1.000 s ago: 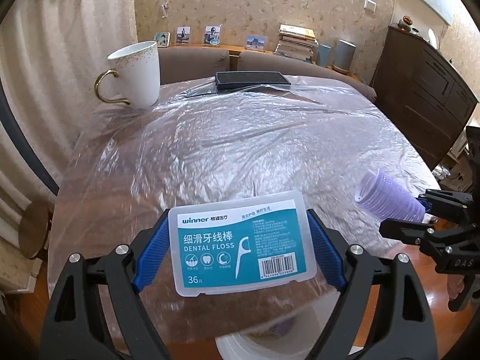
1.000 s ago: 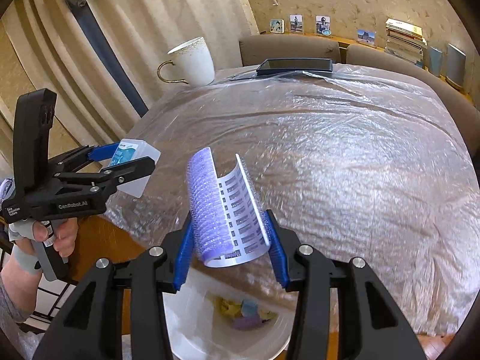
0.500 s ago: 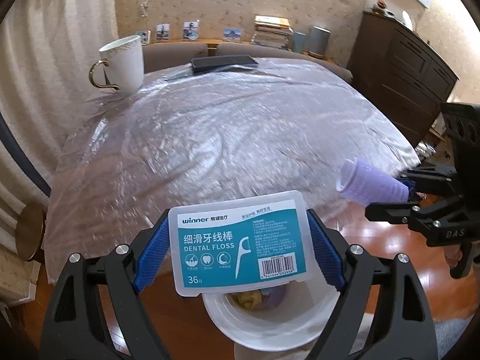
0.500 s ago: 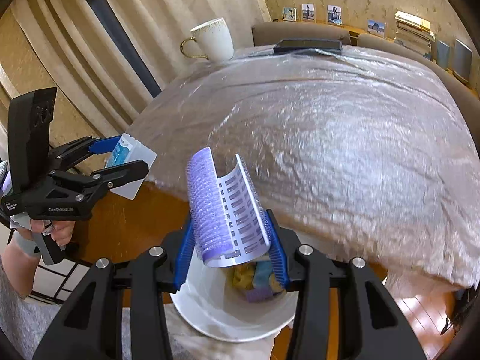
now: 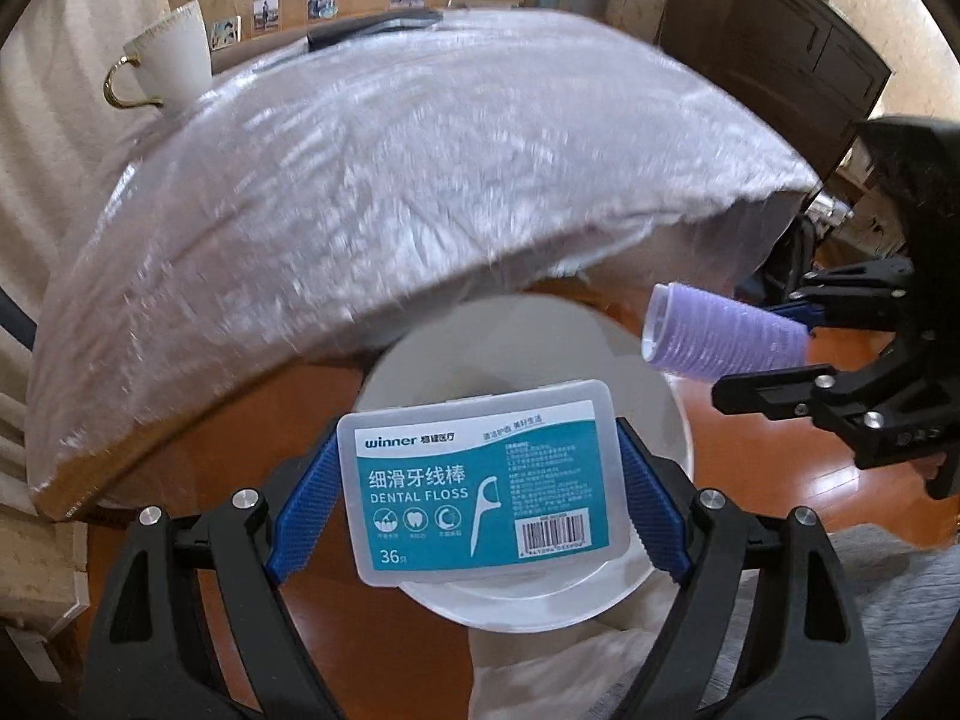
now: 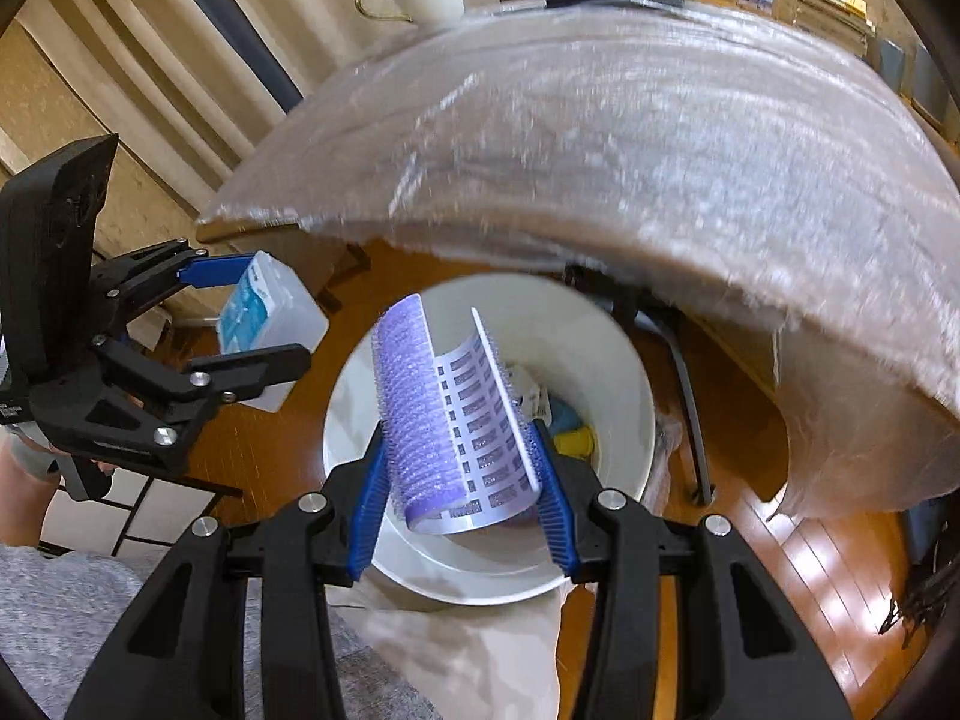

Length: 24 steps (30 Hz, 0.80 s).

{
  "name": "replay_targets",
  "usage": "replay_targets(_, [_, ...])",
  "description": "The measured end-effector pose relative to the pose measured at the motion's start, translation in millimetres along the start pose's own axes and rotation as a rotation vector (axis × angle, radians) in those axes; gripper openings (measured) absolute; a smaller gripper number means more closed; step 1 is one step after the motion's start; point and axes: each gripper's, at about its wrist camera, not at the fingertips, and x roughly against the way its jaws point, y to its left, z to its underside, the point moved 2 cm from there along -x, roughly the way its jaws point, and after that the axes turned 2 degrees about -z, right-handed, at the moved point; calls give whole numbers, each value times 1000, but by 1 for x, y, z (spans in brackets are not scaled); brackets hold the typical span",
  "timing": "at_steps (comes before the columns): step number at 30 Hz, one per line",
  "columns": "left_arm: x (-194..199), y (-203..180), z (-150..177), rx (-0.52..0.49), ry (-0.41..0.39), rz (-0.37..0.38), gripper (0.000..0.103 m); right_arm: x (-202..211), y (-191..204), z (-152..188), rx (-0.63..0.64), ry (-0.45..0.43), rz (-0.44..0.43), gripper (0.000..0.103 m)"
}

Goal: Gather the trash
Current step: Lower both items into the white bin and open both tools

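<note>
Both hands have swung off the plastic-covered surface (image 5: 384,180) and dipped over the white bin (image 6: 624,360) on the floor, so the drop looks close. The left gripper (image 5: 480,492), its fingers just eased inward, clamps the floss box (image 5: 480,480) above the rim; it reads "winner", "DENTAL FLOSS", "36". The right gripper (image 6: 459,492) pinches the purple hair roller (image 6: 420,408) tightly over the bin's mouth.
</note>
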Motion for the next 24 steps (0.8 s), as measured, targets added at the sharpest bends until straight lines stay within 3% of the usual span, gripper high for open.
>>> replay_targets(9, [-45,7,8,66,70,-51,82,-41,-11,6,-39,44,33,44])
replay_targets(12, [-52,11,8,98,73,-32,82,-52,-13,6,-48,56,27,44])
replay_targets(24, [-61,9,8,65,75,-77,82,-60,-8,0,-31,66,66,44])
